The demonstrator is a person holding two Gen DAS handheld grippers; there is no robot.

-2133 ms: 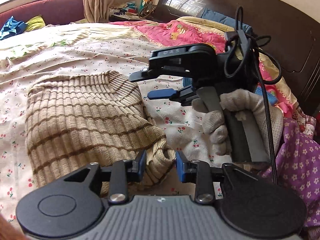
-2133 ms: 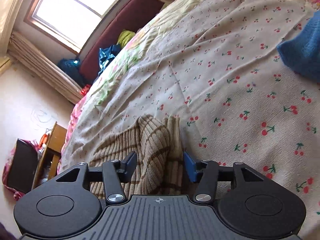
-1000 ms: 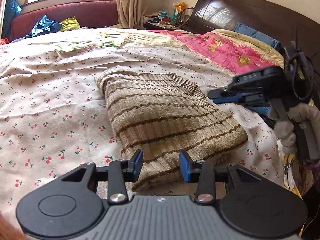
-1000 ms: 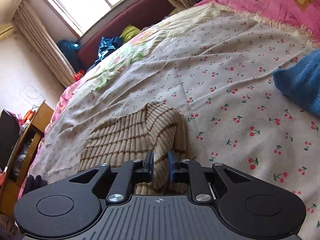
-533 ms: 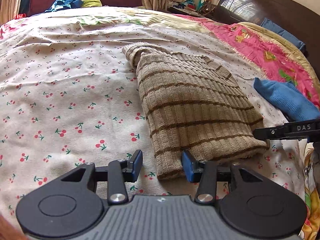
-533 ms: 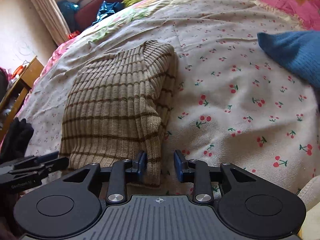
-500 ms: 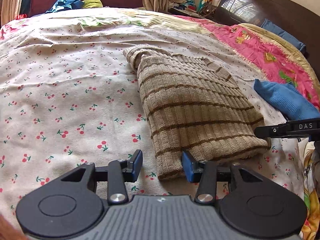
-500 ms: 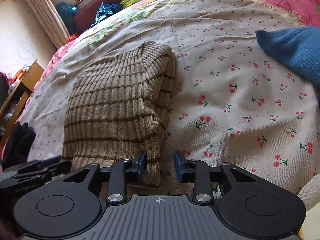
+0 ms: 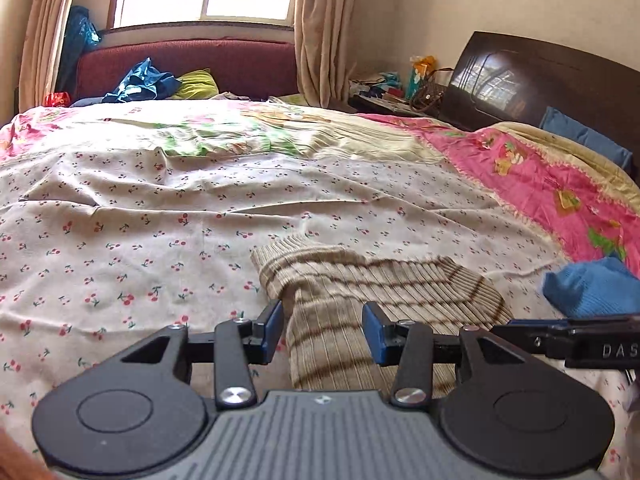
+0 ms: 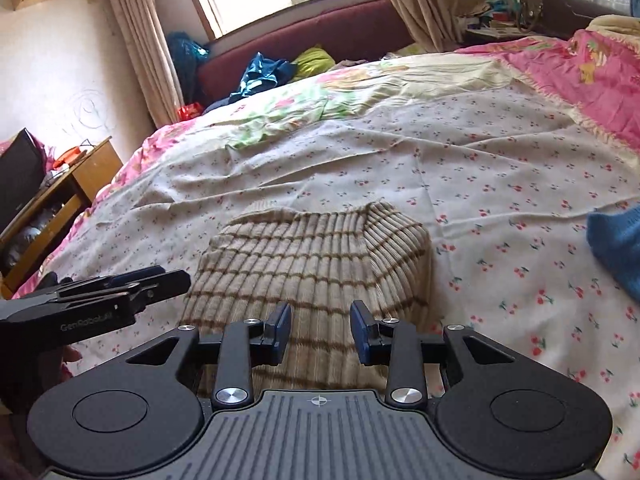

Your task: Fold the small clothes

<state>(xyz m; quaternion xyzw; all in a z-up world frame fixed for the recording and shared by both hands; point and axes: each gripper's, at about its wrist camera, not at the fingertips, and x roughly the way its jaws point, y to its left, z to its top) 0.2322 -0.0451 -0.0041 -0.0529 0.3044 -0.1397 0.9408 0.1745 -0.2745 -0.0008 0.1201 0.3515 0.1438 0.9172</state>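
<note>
Sweater: a beige ribbed sweater [image 9: 360,284] with brown stripes is laid folded on the cherry-print bedsheet [image 9: 140,216], in the near part of the bed
Left gripper: the left gripper [image 9: 323,332] is held with its blue-padded fingers apart, one on each side of the sweater's near left part; nothing is clamped, and contact with the knit cannot be told
Right gripper: the right gripper [image 10: 320,330] is held with its fingers apart over the sweater's near edge; no fabric is pinched between them
Mutual position: each gripper is seen in the other's view, the left one just left of the sweater and the right one just right of it
Blue knit: a blue knitted garment [image 9: 596,290] is lain on the bedsheet to the right of the sweater, apart from it
Pink cover: a pink patterned cover [image 9: 540,184] is spread beyond the sweater on the right, toward the dark headboard [image 9: 540,80]
Beyond the sweater: a maroon sofa [image 9: 188,68] with loose clothes is set under the window
</note>
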